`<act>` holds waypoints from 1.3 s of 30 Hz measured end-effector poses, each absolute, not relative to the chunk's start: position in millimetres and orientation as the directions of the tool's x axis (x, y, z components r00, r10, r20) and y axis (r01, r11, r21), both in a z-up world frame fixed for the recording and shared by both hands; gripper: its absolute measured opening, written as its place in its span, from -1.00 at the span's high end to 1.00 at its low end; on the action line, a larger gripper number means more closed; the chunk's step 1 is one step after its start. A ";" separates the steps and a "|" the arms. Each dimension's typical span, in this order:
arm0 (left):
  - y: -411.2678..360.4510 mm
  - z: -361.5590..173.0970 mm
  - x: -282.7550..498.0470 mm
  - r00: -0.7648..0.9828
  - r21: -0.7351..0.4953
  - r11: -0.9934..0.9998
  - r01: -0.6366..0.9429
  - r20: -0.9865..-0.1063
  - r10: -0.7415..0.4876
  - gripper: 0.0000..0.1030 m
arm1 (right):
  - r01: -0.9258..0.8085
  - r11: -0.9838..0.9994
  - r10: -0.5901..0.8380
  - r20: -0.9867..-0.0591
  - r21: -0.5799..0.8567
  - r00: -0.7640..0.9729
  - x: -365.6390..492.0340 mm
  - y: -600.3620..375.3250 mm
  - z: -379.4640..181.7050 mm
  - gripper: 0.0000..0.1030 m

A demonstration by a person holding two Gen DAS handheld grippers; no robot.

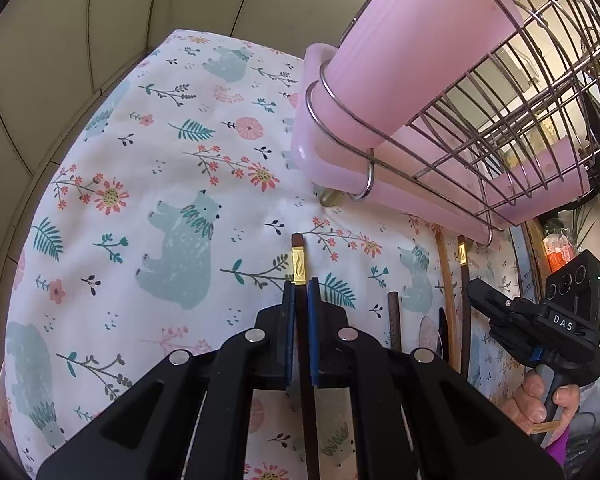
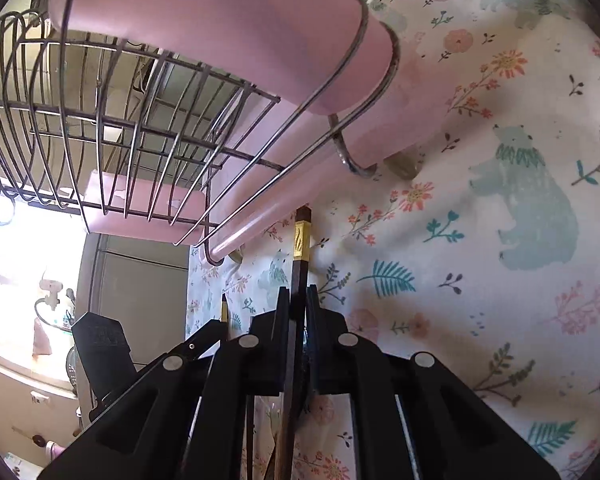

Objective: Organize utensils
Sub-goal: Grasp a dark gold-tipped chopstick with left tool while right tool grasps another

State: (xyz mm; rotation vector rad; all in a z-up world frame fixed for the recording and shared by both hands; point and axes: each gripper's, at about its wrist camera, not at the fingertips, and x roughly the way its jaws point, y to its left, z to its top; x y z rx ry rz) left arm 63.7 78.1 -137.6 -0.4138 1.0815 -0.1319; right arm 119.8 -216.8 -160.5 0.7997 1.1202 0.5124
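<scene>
My left gripper (image 1: 300,290) is shut on a dark brown chopstick (image 1: 298,254) with a gold band; its tip sticks out ahead of the blue pads over the floral cloth. My right gripper (image 2: 298,296) is shut on a matching dark chopstick (image 2: 302,240), whose gold-banded end points toward the pink tray's edge. In the left wrist view the right gripper (image 1: 474,286) sits at the far right, held by a hand, beside that chopstick (image 1: 463,264). A pink cup (image 1: 412,48) stands in the wire rack just beyond both grippers.
A wire dish rack (image 1: 480,120) on a pink drip tray (image 1: 324,152) stands on the bear-and-flower cloth (image 1: 160,160). A dark chopstick (image 1: 394,320) and a light wooden one (image 1: 446,280) lie on the cloth between the grippers. Tiled wall lies behind, and a bright window (image 2: 16,260) at the side.
</scene>
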 end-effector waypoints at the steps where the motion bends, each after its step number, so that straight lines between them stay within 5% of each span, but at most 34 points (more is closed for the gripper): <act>1: 77.0 -138.9 64.7 0.467 -0.387 0.917 -0.094 -0.831 -0.303 0.89 | 0.027 0.637 0.709 -0.600 0.770 0.370 117.2 -221.7 -157.9 0.85; 19: 43.0 -133.9 104.3 0.290 -0.218 0.976 0.020 -0.933 -0.214 0.82 | -0.011 0.816 0.563 -0.792 0.577 0.236 129.8 -224.9 -144.2 0.84; 39: 53.9 -134.4 146.0 0.094 -0.240 0.970 0.034 -0.966 -0.243 0.82 | -0.043 0.841 0.535 -0.819 0.539 0.207 140.1 -211.8 -152.3 0.80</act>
